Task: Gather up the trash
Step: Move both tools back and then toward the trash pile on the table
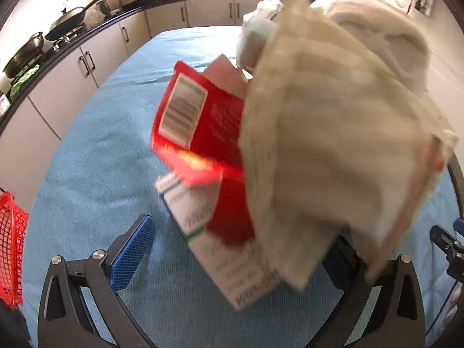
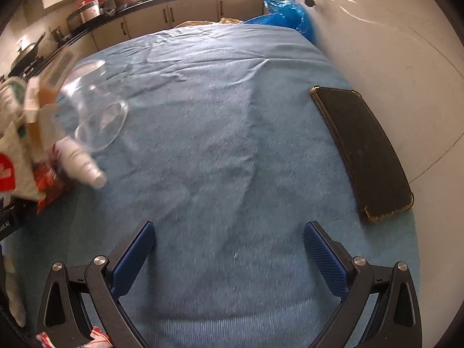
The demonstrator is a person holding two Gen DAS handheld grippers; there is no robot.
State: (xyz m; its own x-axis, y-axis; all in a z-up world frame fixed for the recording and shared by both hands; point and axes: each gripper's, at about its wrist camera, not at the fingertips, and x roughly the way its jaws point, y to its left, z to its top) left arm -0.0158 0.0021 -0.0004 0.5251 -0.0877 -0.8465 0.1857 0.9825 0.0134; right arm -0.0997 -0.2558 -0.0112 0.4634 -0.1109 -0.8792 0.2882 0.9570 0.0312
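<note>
- Left wrist view, far left: a red plastic mesh basket (image 1: 10, 249) stands at the edge of the table covered in blue terry cloth (image 1: 95, 156).
- Left gripper (image 1: 235, 249): the left blue ribbed finger pad (image 1: 133, 253) is in plain view; the right finger is mostly hidden behind the trash. The fingers look spread apart, but whether the right one touches the bundle cannot be told.
- Trash bundle, blurred, in front of and to the right of the left gripper: a red cardboard carton with a white barcode label (image 1: 197, 121), beneath it a white printed box with a green stripe (image 1: 229, 264), and over both, further right, a crumpled beige paper bag (image 1: 333, 145).
- Right wrist view, left edge: the same heap of trash, with a clear plastic cup on its side (image 2: 98, 113), a small white bottle (image 2: 82, 163) and crumpled wrappers (image 2: 20, 150), all blurred, well to the left of the right gripper.
- Right gripper (image 2: 229, 256): fingers wide apart, nothing between them, only blue cloth beneath.
- Right: a black rectangular flat case with worn edges (image 2: 362, 150) lies on the cloth beside the white wall (image 2: 406, 58).
</note>
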